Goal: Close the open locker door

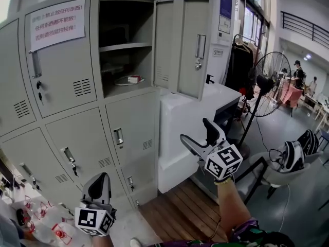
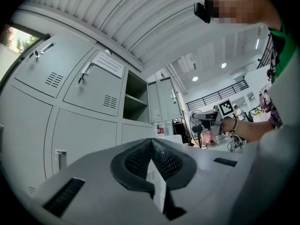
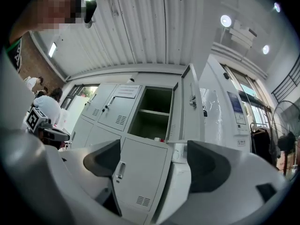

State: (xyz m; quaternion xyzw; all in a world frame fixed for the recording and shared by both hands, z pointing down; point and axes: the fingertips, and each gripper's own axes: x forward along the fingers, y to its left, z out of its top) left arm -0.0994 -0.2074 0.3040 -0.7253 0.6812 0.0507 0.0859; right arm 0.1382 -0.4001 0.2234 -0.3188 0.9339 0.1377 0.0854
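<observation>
The locker door (image 1: pixel 194 48) stands swung out right of its open top-row compartment (image 1: pixel 126 60). Raise your right gripper (image 1: pixel 196 130), jaws wide and empty, to the handle side and push evenly leftward. Your left gripper (image 1: pixel 98 188) hangs low, jaws together.

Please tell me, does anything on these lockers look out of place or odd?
Yes. One locker door in the top row stands swung open to the right, while the other doors in view are shut. A small red and white item lies inside the open compartment.
</observation>
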